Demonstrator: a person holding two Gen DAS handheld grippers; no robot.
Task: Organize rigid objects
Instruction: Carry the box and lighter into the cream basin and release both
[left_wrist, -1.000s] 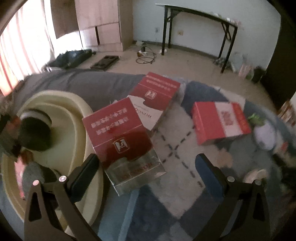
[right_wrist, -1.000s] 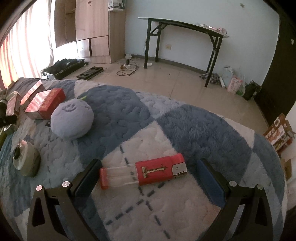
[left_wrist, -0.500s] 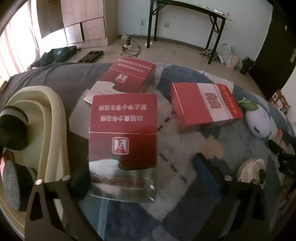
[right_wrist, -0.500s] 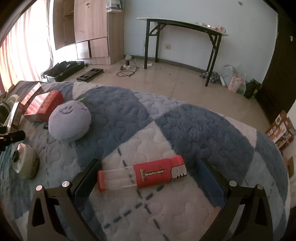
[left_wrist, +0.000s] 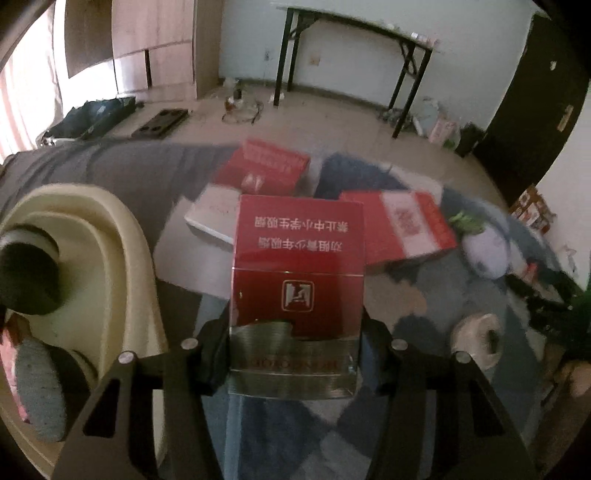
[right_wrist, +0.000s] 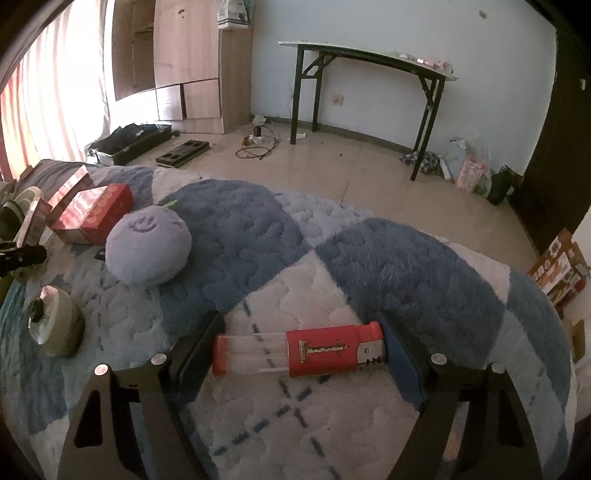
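Note:
A red and silver cigarette pack (left_wrist: 297, 266) stands lengthwise between my left gripper's (left_wrist: 295, 332) fingers. The jaws are closing, and both pads press on the pack's long sides near its silver end. In the right wrist view a red lighter (right_wrist: 317, 354) with a clear tank lies crosswise on the blue and white blanket (right_wrist: 406, 266). My right gripper's (right_wrist: 300, 325) jaws are closing too, one pad on each end of the lighter.
A cream basin (left_wrist: 136, 258) holding dark round things sits left of the pack. Beyond the pack lie a red box (left_wrist: 271, 166), a white box (left_wrist: 210, 218) and a red-white box (left_wrist: 406, 225). A purple plush (right_wrist: 147, 245) and a tape roll (right_wrist: 55, 325) lie left of the lighter.
The left jaws came in onto the pack, which now sits straight between the fingers, and the view tilted up. The right jaws came in from wide open to the lighter's ends; that hand stayed put.

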